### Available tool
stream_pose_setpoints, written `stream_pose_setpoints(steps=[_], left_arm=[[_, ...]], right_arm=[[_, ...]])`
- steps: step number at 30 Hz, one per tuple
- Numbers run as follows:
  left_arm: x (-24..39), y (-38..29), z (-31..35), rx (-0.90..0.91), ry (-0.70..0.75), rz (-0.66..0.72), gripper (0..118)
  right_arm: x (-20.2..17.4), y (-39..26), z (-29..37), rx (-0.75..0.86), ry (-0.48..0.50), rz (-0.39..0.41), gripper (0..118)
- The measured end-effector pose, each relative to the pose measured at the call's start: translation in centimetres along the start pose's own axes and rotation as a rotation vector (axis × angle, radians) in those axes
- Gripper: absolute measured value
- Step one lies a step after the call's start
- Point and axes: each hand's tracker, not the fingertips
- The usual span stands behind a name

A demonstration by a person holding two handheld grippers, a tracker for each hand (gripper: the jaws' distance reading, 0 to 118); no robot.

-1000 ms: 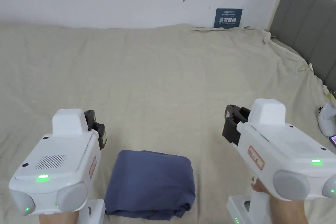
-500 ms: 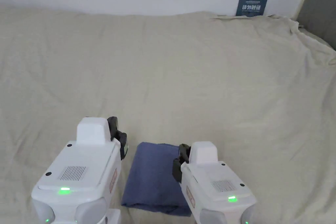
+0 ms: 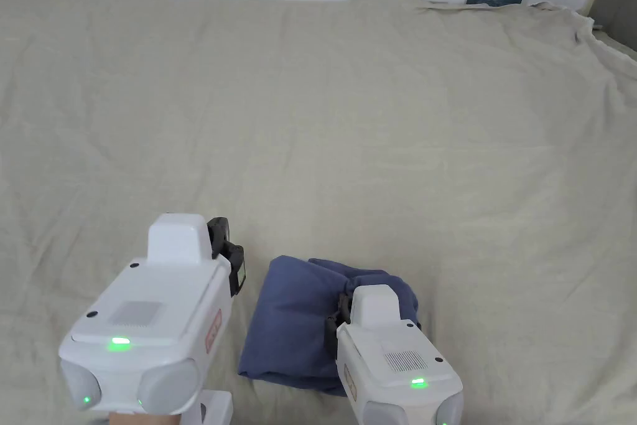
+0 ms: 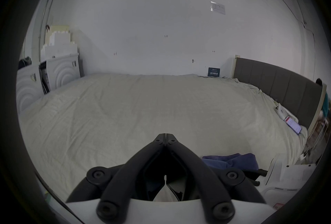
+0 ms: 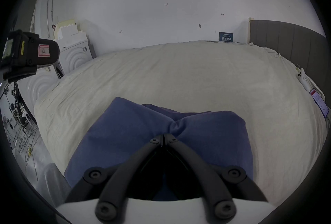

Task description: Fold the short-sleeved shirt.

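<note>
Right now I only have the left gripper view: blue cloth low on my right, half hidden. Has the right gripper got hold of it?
Observer: Yes. In the right gripper view the right gripper has its jaws shut on a pinch of the blue shirt, with creases radiating from the tips.
Operator: Is the shirt folded?
Observer: It is a folded bundle, bunched up where it is pinched; see the head view.
Operator: And my left gripper?
Observer: The head view shows the left gripper left of the shirt, above the bed sheet, apart from the cloth.
</note>
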Motion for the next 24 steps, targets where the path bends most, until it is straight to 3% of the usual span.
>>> stream_pose_setpoints(steps=[4,5,6,7,8,11,16,22,24], left_arm=[[-2.8,1.7,-2.0,-0.138,-0.111,0.159,53],[-3.8,2.1,-2.8,-0.193,-0.164,0.225,53],[-5.0,2.4,-3.8,-0.270,-0.246,0.306,89],[-6.2,2.6,-4.7,-0.337,-0.345,0.366,111],[-7.1,2.7,-5.4,-0.388,-0.440,0.426,118],[-8.8,2.5,-7.4,-0.569,-0.588,0.502,118],[-8.4,0.8,-9.4,-0.784,-0.695,0.473,118],[-7.2,-1.1,-11.5,-0.931,-0.736,0.475,118],[-6.9,-1.8,-12.2,-0.962,-0.735,0.462,110]], right_arm=[[0.6,0.2,0.1,-0.010,0.019,-0.036,0],[0.6,0.2,0.2,-0.012,0.021,-0.038,0],[0.5,0.2,0.2,-0.014,0.021,-0.036,0],[0.5,0.2,0.2,-0.013,0.022,-0.030,0],[0.5,0.2,0.2,-0.013,0.022,-0.021,0],[0.4,0.3,0.2,-0.014,0.022,-0.010,0],[0.6,0.2,0.3,-0.013,0.027,-0.022,0],[0.5,0.2,0.2,-0.014,0.028,-0.016,0],[0.5,0.2,0.2,-0.014,0.027,-0.018,0]])
